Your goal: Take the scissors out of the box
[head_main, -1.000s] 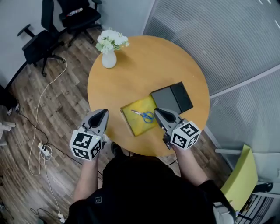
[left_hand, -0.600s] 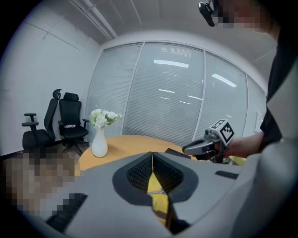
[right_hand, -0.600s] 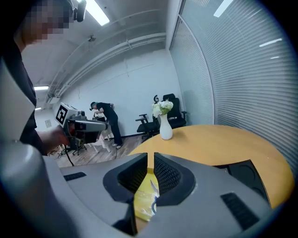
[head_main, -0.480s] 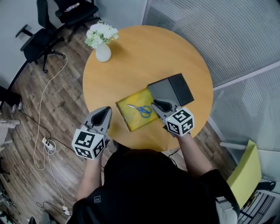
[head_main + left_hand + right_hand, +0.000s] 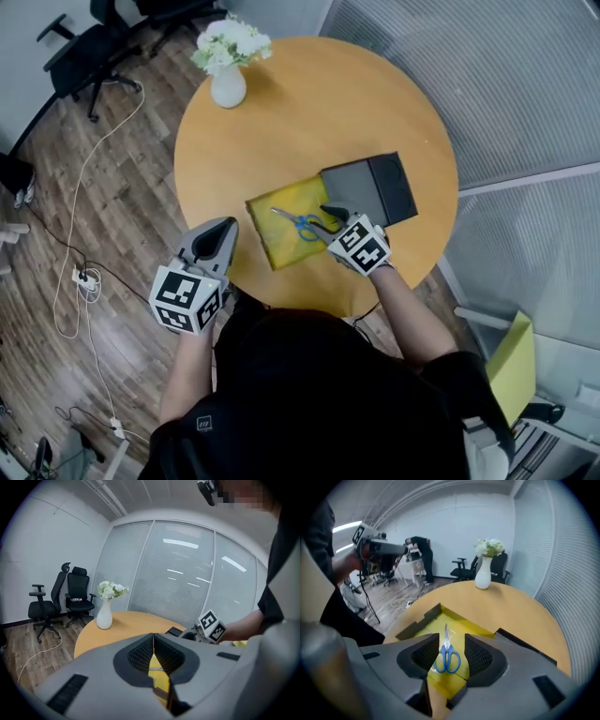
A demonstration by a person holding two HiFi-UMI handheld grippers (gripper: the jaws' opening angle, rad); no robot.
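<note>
Blue-handled scissors (image 5: 305, 225) lie flat in an open box with a yellow inside (image 5: 272, 211) on the round wooden table (image 5: 309, 112). My right gripper (image 5: 328, 220) tilts down over the box's near right part, just above the handles. In the right gripper view its jaws are opening, and the scissors (image 5: 446, 656) show in the gap between them, untouched, on the yellow floor of the box (image 5: 461, 623). My left gripper (image 5: 223, 232) hangs off the table's near left edge, jaws shut and holding nothing; its tips (image 5: 153, 641) meet.
The box's black lid (image 5: 375, 187) lies beside it on the right. A white vase of flowers (image 5: 229, 84) stands at the table's far left. Office chairs (image 5: 84, 47) and a cable (image 5: 84, 244) are on the wooden floor to the left. Blinds cover the curved wall on the right.
My right gripper has come down and tipped toward the box, ending over the scissors' handles, and its jaws have parted. The left gripper has barely shifted.
</note>
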